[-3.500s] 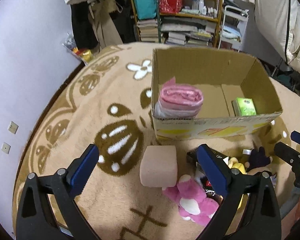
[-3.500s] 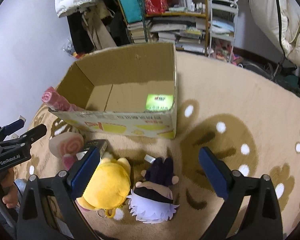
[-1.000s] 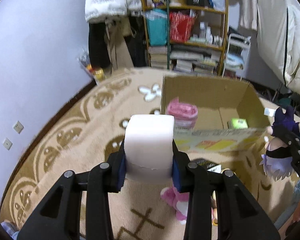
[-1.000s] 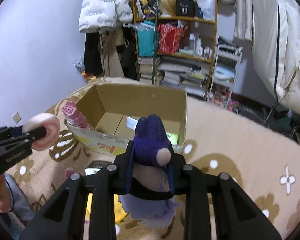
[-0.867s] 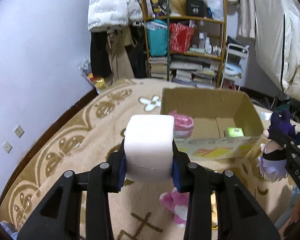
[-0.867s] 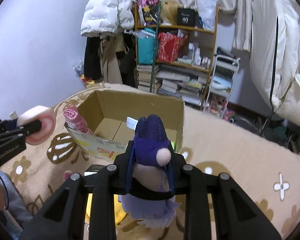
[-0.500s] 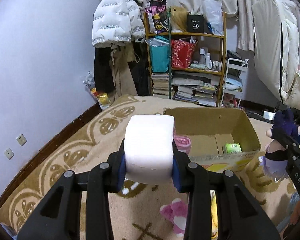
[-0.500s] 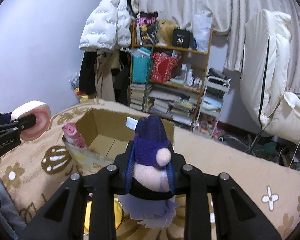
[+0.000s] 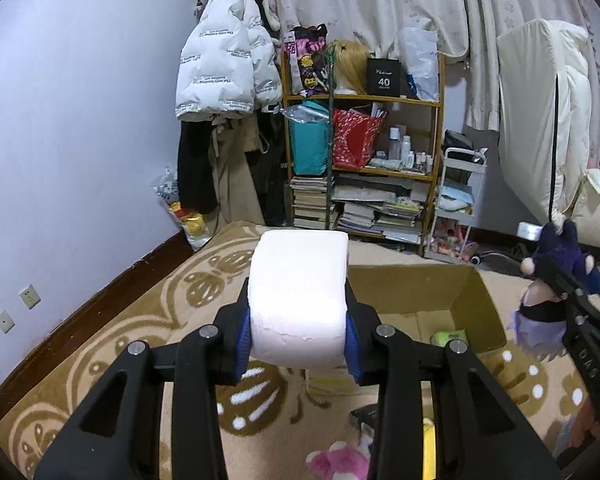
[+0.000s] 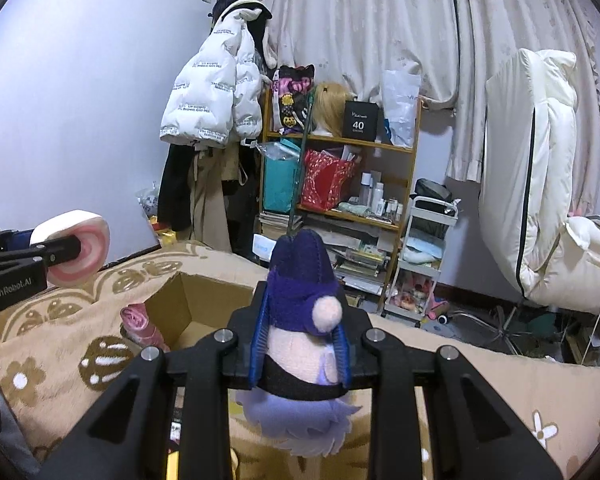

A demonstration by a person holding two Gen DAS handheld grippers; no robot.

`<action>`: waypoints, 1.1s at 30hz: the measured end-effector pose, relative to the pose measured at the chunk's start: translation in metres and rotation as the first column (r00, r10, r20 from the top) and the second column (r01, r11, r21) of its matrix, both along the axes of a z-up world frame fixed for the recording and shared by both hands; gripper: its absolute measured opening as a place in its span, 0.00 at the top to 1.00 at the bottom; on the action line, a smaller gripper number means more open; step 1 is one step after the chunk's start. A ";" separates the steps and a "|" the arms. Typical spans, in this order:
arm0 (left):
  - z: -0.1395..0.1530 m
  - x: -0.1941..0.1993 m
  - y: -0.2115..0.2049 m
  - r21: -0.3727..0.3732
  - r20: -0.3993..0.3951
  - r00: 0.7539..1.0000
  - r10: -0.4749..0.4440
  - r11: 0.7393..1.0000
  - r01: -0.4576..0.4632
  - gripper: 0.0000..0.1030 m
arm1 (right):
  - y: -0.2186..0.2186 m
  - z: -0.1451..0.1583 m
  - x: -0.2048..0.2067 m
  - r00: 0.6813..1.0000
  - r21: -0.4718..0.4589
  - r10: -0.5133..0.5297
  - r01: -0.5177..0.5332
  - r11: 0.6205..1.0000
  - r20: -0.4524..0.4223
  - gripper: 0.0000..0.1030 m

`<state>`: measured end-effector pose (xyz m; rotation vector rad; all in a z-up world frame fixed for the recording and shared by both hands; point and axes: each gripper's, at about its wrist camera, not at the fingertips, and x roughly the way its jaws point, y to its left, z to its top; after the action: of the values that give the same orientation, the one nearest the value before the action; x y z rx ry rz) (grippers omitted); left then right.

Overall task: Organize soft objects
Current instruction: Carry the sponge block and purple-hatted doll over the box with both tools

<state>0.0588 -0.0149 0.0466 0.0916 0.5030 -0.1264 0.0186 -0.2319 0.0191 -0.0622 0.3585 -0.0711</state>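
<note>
Both loads held above rug [image 9: 112, 344], short of cardboard box [image 9: 476, 304].

Left gripper [image 9: 298, 334] clamped on pink-white foam roll [image 9: 299, 300], pads denting its sides. Right gripper [image 10: 300, 342] closed round purple-clad plush doll [image 10: 300, 308], doll hanging head-down.

Advice: carry each over box near rim, clear cardboard wall, lower inside before releasing; avoid pink roll [image 10: 140, 322] at box left corner.

Pose: both grippers tilted slightly downward, side by side.

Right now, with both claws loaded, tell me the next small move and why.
Probably carry the left claw forward over the cardboard box before releasing. It is clamped on the pink-swirl cushion, short of the open box; the right claw grips the purple plush doll.
</note>
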 end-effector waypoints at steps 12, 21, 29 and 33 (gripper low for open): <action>0.007 0.022 -0.026 0.065 0.071 0.997 -0.032 0.998 0.027 0.65 | -0.004 0.006 0.020 0.997 0.012 0.015 -0.016 1.000 0.079 0.71; -0.001 0.040 -0.041 0.077 0.046 0.997 -0.066 0.995 0.062 0.65 | -0.007 -0.001 0.038 0.998 0.009 0.026 -0.027 1.000 0.059 0.71; -0.015 0.056 -0.050 0.087 -0.013 0.996 -0.083 0.993 0.084 0.65 | -0.020 -0.012 0.051 1.000 0.051 0.010 -0.011 0.999 0.015 0.71; -0.022 0.064 -0.051 0.084 -0.038 0.996 -0.084 0.993 0.087 0.64 | -0.024 -0.020 0.058 1.000 0.063 0.005 -0.004 0.998 -0.021 0.71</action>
<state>0.1230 -0.0657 0.0243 0.1950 0.5388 -0.1909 0.0770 -0.2557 -0.0011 -0.0011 0.3813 -0.0543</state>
